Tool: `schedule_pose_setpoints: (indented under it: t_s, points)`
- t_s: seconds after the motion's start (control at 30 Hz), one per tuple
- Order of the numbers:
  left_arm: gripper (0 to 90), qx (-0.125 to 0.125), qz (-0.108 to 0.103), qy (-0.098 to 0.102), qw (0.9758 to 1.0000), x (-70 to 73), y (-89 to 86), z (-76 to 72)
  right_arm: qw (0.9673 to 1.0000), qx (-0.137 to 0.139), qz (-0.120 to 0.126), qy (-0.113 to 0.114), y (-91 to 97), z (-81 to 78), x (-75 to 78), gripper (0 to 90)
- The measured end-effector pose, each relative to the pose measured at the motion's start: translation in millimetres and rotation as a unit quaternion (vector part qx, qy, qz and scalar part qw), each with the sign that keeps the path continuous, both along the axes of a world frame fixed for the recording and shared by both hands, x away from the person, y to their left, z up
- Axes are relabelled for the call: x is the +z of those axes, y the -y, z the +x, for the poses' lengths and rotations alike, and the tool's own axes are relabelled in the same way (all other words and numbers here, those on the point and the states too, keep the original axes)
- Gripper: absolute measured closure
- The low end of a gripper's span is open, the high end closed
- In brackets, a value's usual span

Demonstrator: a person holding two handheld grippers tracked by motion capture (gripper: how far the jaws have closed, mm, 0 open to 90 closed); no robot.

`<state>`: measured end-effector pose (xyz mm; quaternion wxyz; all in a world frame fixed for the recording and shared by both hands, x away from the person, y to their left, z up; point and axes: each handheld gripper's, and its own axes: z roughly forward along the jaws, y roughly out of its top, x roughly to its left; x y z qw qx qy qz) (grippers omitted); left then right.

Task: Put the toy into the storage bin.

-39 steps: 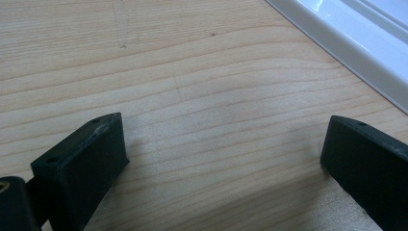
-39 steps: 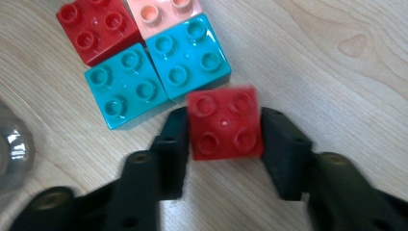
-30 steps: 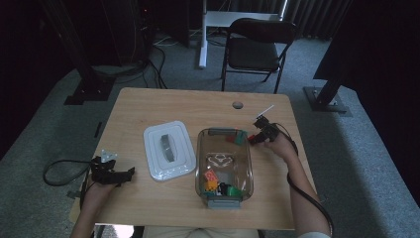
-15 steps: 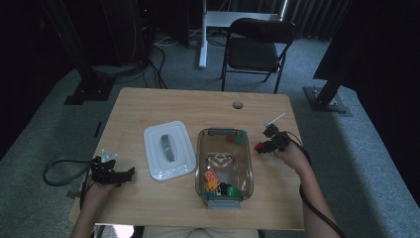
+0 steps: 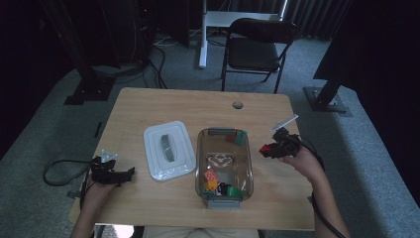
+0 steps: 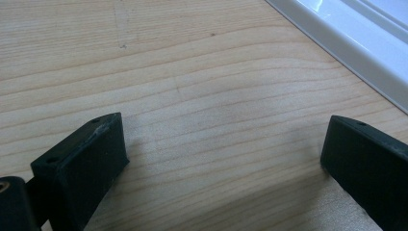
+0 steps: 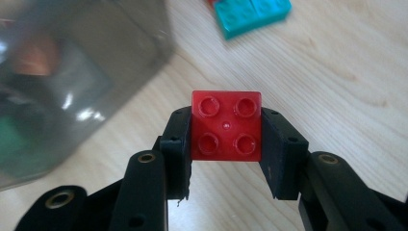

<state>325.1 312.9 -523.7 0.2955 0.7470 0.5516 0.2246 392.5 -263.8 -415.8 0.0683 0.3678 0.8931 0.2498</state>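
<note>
High view, table: a wooden table point(image 5: 163, 106) with its far half bare apart from a small round grommet point(image 5: 237, 105) near the back edge; the things sit in the near half.
Middle of table: a clear container point(image 5: 224, 163) stands lengthwise with a few coloured bricks inside, most of them at its near end and a green and red one at its far end.
Lid: a white lid point(image 5: 169, 149) lies flat just left of the container, apart from it, with a narrow strip of bare wood between.
Open room, left: bare wood runs from the lid to the table's left edge, where the left gripper point(image 5: 113, 171) rests near the front-left corner.
Open room, right: a strip of bare wood lies between the container's right wall and the table's right edge; the right gripper point(image 5: 268, 148) is over that strip, close to the right edge.
Left gripper state: its jaws stand wide apart with nothing between them, low over bare wood; in the left gripper view the lid's white rim crosses the upper right corner, beside the jaws and not touching them.
Right gripper state: clamped on a red brick point(image 7: 226, 125), one jaw pressed against each side of it, four studs facing the camera.
Red brick, place: outside the container, just to its right, above the wood; whether it touches the table cannot be told.
Right gripper view, surroundings: the container's clear wall fills the upper left, and a teal brick point(image 7: 251, 14) lies on the wood beyond the jaws.
</note>
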Motion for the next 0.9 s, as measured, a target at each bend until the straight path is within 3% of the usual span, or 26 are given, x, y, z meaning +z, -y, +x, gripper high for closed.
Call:
schedule_pose_setpoints:
  t_s: [0.1, 0.2, 0.23, 0.43, 0.73, 0.9]
  points:
    - [2.6, 0.0, 0.0, 0.0, 1.0, 0.0, 0.0, 0.0, 0.9997, 0.021, 0.005, 0.014, -6.9, -9.2, 15.2, 58.8]
    - [2.6, 0.0, 0.0, 0.001, 1.0, 0.0, 0.0, 0.1, 0.9994, 0.03, 0.009, 0.017, -9.7, -12.1, 20.2, 58.7]
    - [2.6, 0.0, 0.0, 0.001, 1.0, -0.1, 0.0, 0.1, 0.9984, 0.049, 0.015, 0.026, -16.2, -18.1, 31.0, 58.8]
    - [2.7, 0.0, 0.0, 0.001, 1.0, 0.0, -0.1, 0.1, 0.9934, 0.106, 0.025, 0.037, -34.2, -31.6, 51.7, 58.8]
    - [2.6, 0.0, 0.0, -0.001, 1.0, 0.1, 0.0, 0.0, 0.9828, 0.179, 0.032, 0.033, -57.2, -39.4, 61.0, 58.8]
    - [2.6, 0.0, 0.0, -0.001, 1.0, 0.1, -0.1, 0.0, 0.9772, 0.209, 0.02, 0.032, -72.2, -45.2, 61.2, 58.8]
